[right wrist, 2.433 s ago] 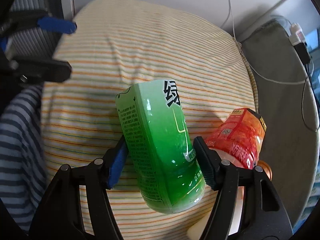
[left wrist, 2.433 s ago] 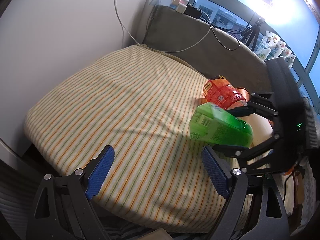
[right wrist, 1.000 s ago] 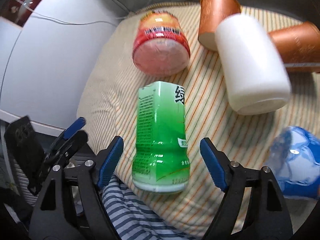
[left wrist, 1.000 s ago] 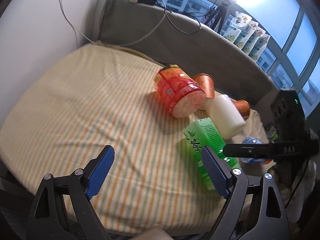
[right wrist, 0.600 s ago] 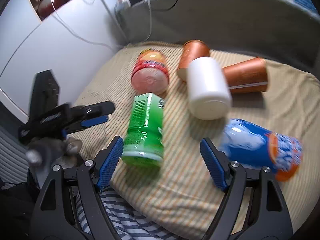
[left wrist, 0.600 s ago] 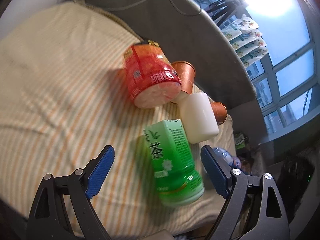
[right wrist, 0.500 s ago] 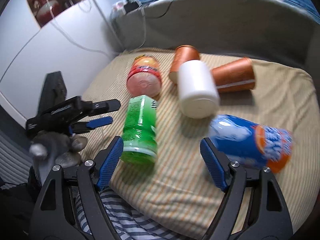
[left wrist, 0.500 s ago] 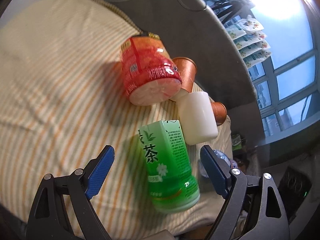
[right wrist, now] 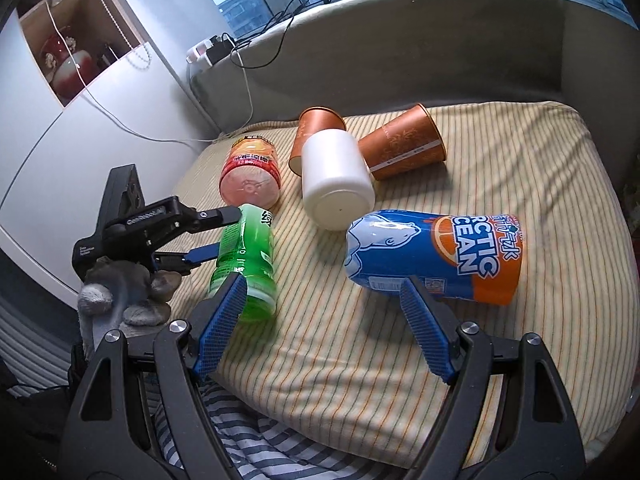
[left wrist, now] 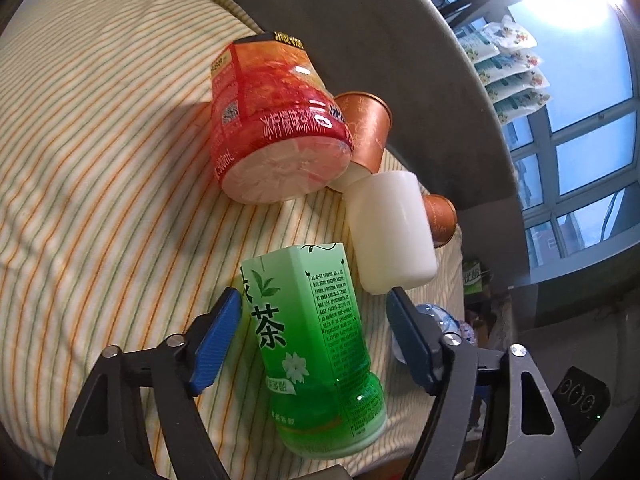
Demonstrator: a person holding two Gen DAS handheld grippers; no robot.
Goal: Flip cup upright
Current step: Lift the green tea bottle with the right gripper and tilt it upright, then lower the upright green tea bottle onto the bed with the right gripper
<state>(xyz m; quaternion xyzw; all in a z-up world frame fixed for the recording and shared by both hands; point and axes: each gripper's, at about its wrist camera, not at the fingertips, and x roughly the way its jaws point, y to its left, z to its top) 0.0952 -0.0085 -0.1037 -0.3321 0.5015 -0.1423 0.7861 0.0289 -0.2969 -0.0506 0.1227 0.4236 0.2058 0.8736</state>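
Note:
A green tea cup lies on its side on the striped cushion. My left gripper is open with its jaws on either side of the green cup, apart from it. In the right wrist view the green cup lies at the left with the left gripper around it. My right gripper is open and empty, held back above the cushion's front, with a blue and orange cup lying beyond its right finger.
A red cup, a white cup and two brown paper cups lie on their sides further back. A grey backrest with cables stands behind. A blue striped cloth hangs at the cushion's front edge.
My right gripper let go of the green cup and pulled back and up. My left gripper moved in around the green cup, which now lies on the cushion.

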